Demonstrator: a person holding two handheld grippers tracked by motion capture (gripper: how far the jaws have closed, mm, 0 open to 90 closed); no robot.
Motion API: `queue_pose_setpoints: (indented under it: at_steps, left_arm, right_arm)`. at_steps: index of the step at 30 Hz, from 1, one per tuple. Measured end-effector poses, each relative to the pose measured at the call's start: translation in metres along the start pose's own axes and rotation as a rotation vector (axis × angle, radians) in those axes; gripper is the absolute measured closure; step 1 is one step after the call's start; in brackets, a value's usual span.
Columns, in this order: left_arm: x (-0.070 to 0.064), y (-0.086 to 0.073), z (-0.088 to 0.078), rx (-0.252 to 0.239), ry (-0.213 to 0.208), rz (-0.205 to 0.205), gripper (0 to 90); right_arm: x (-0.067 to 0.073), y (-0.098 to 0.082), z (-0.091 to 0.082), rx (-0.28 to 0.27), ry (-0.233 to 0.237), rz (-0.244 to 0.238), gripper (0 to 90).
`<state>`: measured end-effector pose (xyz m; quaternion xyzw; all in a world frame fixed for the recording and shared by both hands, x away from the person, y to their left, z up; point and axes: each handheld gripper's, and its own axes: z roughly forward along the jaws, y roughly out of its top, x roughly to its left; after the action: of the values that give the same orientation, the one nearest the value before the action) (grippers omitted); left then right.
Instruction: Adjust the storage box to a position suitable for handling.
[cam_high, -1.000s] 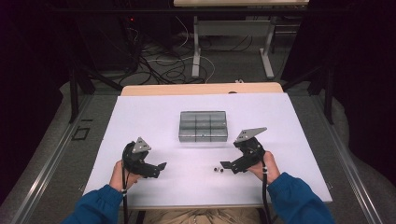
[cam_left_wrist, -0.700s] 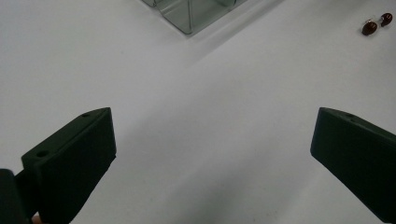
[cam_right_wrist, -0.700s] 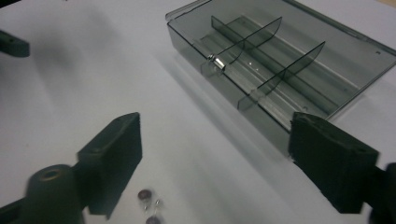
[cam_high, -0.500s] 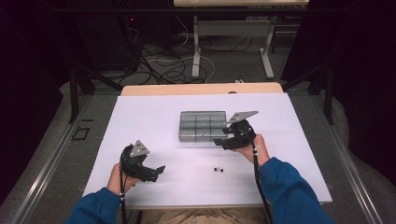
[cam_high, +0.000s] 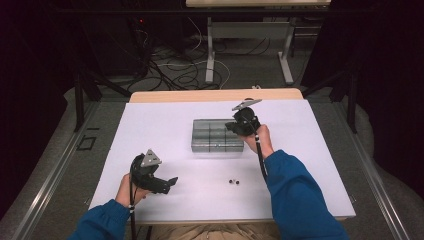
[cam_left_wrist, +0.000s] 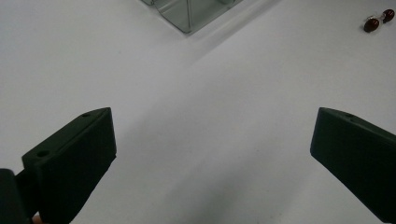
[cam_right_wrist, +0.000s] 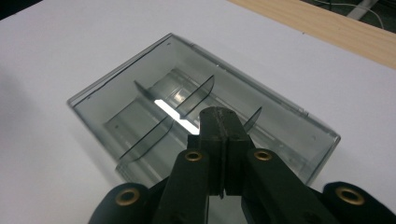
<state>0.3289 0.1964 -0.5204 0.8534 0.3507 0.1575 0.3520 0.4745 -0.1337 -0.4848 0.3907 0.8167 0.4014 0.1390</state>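
1. One clear divided box (cam_high: 217, 135) sits mid-table on the white sheet (cam_high: 150, 130). From above it looks like six compartments, two rows of three, though the gripper covers a corner.
2. Two tiny dark beads (cam_high: 233, 181) lie together on the sheet, well in front of the box, between the two hands.
3. Two grippers. The right gripper (cam_high: 239, 125) hangs over the box's right-hand end; its jaws have just been closing and now meet with nothing visible between them.
4. The left gripper (cam_high: 167, 184) sits near the front-left of the sheet with jaws spread wide, holding nothing.
5. Room-wise: bare sheet all round the box, most of it left and front. A strip of wooden table edge (cam_high: 200, 95) shows at the far side.
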Motion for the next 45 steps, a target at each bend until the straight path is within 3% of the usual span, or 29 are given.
queue_pose_setpoints:
  at_steps: [2, 9, 10, 15, 20, 23, 24, 27, 28, 33, 34, 35, 36, 37, 39, 40, 42, 45]
  left_arm:
    - [0.000, 0.000, 0.000, 0.000, 0.001, 0.000, 0.5]
    - [0.000, 0.000, 0.001, 0.008, -0.003, 0.003, 0.5]
    - [0.001, 0.001, -0.001, 0.031, -0.010, 0.007, 0.6]
    - [0.001, 0.001, 0.000, 0.025, -0.014, 0.004, 0.7]
    - [0.000, 0.001, 0.003, 0.013, -0.013, 0.009, 0.7]
    - [0.001, 0.002, 0.002, 0.025, -0.022, 0.013, 0.7]
    - [0.000, 0.001, 0.003, 0.011, -0.012, 0.010, 0.7]
    - [0.002, 0.002, 0.002, 0.031, -0.020, 0.015, 0.9]
    - [0.001, 0.001, 0.003, 0.013, -0.010, 0.012, 0.9]
    - [0.000, 0.001, 0.003, 0.016, -0.015, 0.005, 0.8]
    - [0.000, 0.002, 0.004, 0.007, -0.015, -0.004, 0.8]
    - [0.001, 0.002, 0.003, 0.002, -0.010, 0.005, 0.6]
    - [0.002, 0.002, 0.003, 0.002, -0.012, 0.003, 0.6]
    - [0.002, 0.002, 0.003, 0.004, -0.012, 0.008, 0.6]
    - [0.003, 0.002, 0.003, 0.005, -0.011, 0.008, 0.5]
    - [0.002, 0.002, 0.003, 0.003, -0.011, 0.004, 0.6]
    - [0.002, 0.002, 0.003, 0.005, -0.011, 0.009, 0.5]
    - [0.002, 0.002, 0.003, 0.008, -0.011, 0.002, 0.5]
  right_arm:
    - [-0.002, 0.005, 0.009, -0.015, -0.012, 0.014, 90.0]
    - [-0.009, 0.022, 0.035, 0.034, -0.057, 0.039, 90.0]
    - [-0.012, 0.027, 0.043, 0.039, -0.069, 0.054, 90.0]
    - [-0.016, 0.035, 0.058, 0.064, -0.086, 0.053, 90.0]
    - [-0.018, 0.040, 0.076, 0.100, -0.110, 0.082, 90.0]
    - [-0.019, 0.041, 0.080, 0.135, -0.122, 0.072, 90.0]
    - [-0.019, 0.041, 0.082, 0.137, -0.125, 0.066, 90.0]
    - [-0.019, 0.044, 0.088, 0.143, -0.132, 0.059, 90.0]
    - [-0.019, 0.044, 0.088, 0.143, -0.132, 0.059, 90.0]
    - [-0.016, 0.047, 0.099, 0.148, -0.146, 0.046, 90.0]
    - [-0.016, 0.046, 0.103, 0.116, -0.142, 0.043, 90.0]
    - [-0.015, 0.047, 0.104, 0.132, -0.145, 0.046, 90.0]
    - [-0.015, 0.050, 0.101, 0.218, -0.164, 0.034, 90.0]
    - [-0.014, 0.050, 0.103, 0.221, -0.169, 0.042, 90.0]
    - [-0.015, 0.047, 0.110, 0.149, -0.152, 0.041, 90.0]
    - [-0.014, 0.047, 0.111, 0.143, -0.150, 0.044, 90.0]
    - [-0.013, 0.049, 0.108, 0.204, -0.166, 0.029, 90.0]
    - [-0.014, 0.048, 0.108, 0.179, -0.137, 0.028, 90.0]
